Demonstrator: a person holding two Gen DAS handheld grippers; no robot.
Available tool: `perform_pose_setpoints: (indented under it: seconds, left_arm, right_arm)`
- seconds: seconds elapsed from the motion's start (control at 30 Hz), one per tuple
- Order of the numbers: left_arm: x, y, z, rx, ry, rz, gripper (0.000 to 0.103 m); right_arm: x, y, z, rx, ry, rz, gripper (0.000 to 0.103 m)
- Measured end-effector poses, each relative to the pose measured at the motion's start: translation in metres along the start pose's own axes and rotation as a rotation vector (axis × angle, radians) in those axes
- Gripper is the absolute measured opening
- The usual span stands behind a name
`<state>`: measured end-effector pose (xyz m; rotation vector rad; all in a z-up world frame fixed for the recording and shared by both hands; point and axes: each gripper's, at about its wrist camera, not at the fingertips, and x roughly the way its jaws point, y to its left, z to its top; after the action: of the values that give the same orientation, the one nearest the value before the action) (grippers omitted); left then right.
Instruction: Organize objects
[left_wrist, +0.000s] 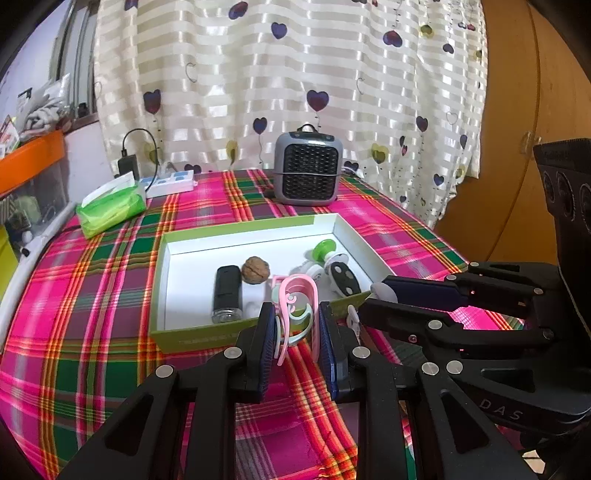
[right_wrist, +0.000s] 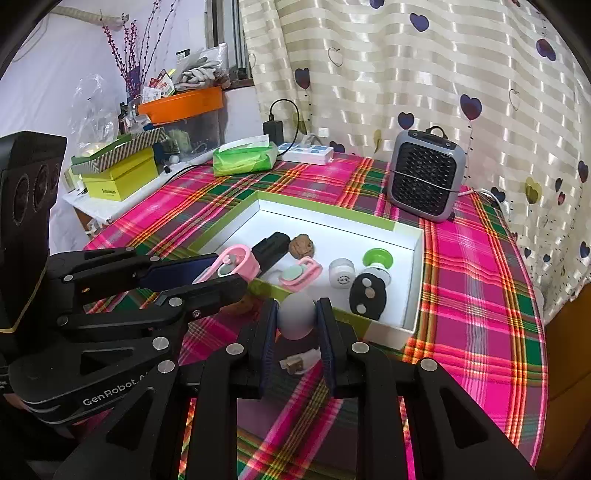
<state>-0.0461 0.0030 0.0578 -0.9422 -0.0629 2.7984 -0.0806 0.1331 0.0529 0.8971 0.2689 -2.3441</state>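
My left gripper is shut on a pink and mint plastic clip, held just in front of the near wall of a green-rimmed white box. My right gripper is shut on a grey egg-shaped object above the box's near edge. Each gripper shows in the other view: the right gripper at the right, the left gripper with the clip at the left. Inside the box lie a black cylinder, a walnut, a second pink clip, a white jar, a green-capped piece and a black oval remote.
A grey heater stands behind the box. A green tissue pack and a power strip are at the back left. A white USB plug lies on the plaid cloth under my right gripper. Cluttered boxes stand off the left edge.
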Motion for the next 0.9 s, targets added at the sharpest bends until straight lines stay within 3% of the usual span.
perform_pose_setpoints:
  seconds: [0.9]
  left_arm:
    - [0.031,0.012,0.019,-0.023,0.036,0.036,0.021]
  right_arm:
    - [0.024,-0.028,0.012,0.031,-0.012,0.037,0.023]
